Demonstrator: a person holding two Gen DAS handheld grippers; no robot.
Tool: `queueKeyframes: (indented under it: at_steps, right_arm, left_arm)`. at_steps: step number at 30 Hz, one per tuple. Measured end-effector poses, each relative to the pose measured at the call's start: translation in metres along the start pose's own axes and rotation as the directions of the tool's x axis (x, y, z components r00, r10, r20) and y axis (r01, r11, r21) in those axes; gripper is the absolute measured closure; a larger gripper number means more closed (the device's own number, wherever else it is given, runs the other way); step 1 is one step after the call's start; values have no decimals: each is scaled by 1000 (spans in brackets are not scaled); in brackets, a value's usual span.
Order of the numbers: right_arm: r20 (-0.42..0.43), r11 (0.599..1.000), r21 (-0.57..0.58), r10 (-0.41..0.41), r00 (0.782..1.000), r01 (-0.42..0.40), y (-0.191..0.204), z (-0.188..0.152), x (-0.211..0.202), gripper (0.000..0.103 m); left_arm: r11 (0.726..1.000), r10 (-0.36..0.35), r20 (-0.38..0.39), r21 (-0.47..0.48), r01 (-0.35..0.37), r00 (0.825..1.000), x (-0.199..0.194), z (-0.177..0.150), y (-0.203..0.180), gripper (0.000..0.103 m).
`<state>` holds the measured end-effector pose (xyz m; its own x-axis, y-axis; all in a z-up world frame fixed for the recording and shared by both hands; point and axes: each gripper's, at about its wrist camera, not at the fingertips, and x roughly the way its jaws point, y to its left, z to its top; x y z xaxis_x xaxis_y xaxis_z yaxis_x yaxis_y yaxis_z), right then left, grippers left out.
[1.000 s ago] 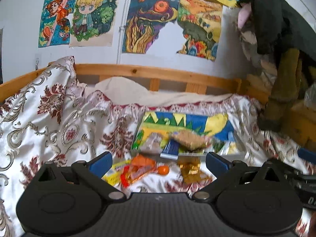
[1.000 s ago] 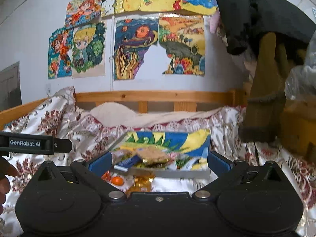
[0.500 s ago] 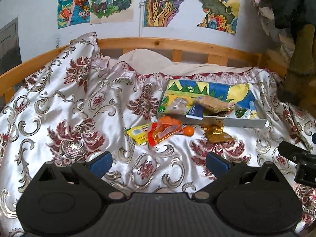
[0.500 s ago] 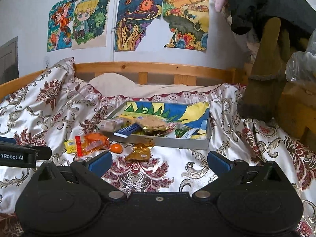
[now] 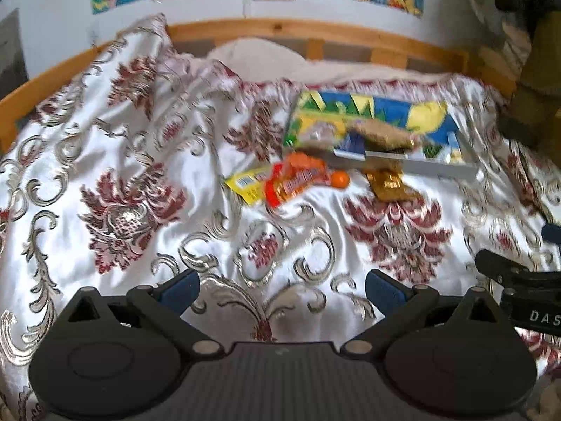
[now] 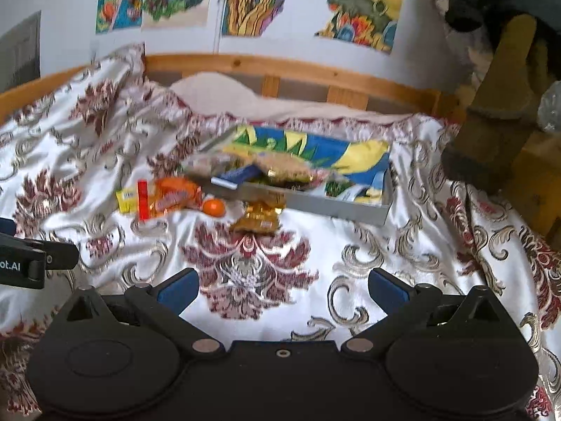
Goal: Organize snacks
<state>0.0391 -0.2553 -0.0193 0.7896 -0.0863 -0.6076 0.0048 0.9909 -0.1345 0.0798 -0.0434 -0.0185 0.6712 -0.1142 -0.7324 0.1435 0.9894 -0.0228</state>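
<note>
Hovering over the bed (image 5: 147, 182), left gripper (image 5: 282, 289) with fingers (image 5: 178, 286) spread wide, nothing between them. Right gripper (image 6: 284, 289) likewise released, empty, over the near part of the patterned bedspread. Farther in, toward the headboard (image 6: 280, 66): shallow box (image 6: 336, 207) with colourful lining, holding several snack packets. Loose on the bedspread just before its near wall: gold wrapper (image 6: 259, 217), small orange ball (image 6: 213, 207), orange packet (image 6: 171, 196), yellow packet (image 6: 127, 199). Frames blurred; labels unreadable.
</note>
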Motion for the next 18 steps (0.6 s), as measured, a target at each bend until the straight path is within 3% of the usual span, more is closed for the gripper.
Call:
queueKeyframes:
  at_steps: [10,18]
  right_arm:
    - [-26,1000,-26,-1,1000,1,5,0,7,1]
    - [-34,998,-61,3,999,-5,12,2,10,1]
  left_arm:
    - [984,0,-50,180,9,999,16,6,-6,1]
    - [990,-50,-78,129,60,996,24,9,3,1]
